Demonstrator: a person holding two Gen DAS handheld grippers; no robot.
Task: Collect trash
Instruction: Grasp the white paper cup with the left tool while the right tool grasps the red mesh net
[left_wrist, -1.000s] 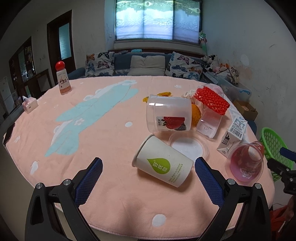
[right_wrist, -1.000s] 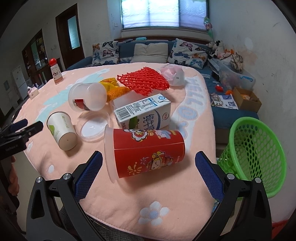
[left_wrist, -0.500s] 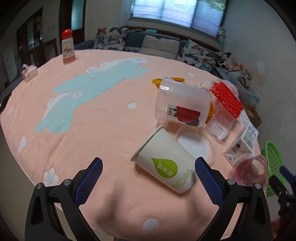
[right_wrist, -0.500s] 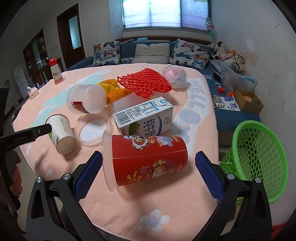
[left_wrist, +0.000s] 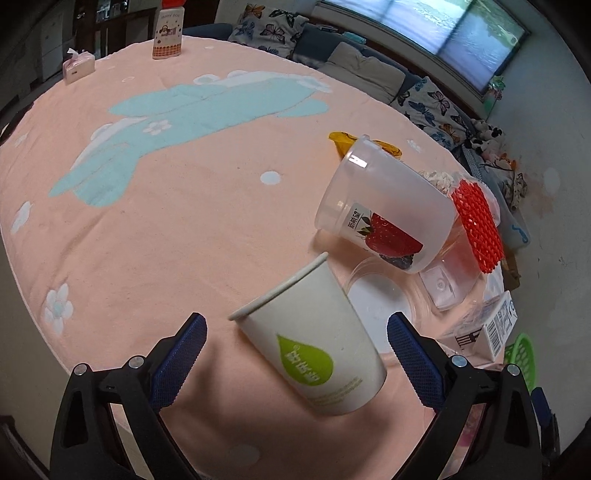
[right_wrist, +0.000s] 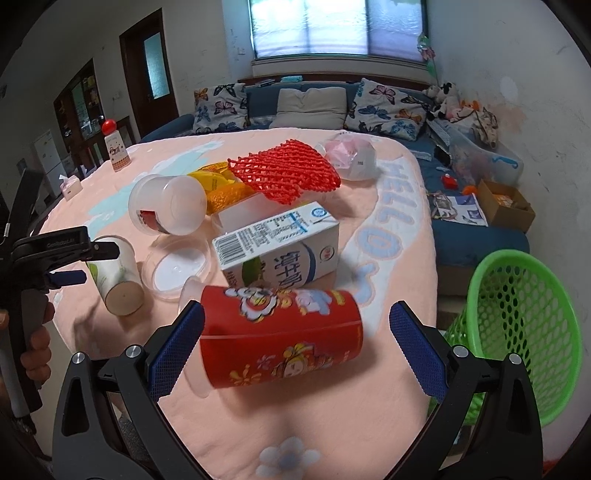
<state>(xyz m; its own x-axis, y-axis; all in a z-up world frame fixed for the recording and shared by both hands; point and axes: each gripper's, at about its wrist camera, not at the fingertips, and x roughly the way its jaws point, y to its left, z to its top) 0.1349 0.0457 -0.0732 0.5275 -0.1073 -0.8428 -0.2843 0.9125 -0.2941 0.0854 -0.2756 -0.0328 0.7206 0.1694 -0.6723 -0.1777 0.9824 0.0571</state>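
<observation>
- left claw (left_wrist: 295, 345) wide open, white paper cup (left_wrist: 314, 339) lying between its pads
- right claw (right_wrist: 297, 341) wide open around red cup (right_wrist: 280, 339) on its side
- milk carton (right_wrist: 277, 243) at 12 behind it on worktop (right_wrist: 369, 406)
- green basket (right_wrist: 524, 325) at 3, on floor

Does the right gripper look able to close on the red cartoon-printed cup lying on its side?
Probably yes: the right gripper is open, the red cartoon-printed cup lies between its fingers, nothing in between.

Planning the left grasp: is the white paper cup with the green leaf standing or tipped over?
Tipped over. The white paper cup lies on its side on the pink tablecloth, its flat base facing sideways.
</observation>
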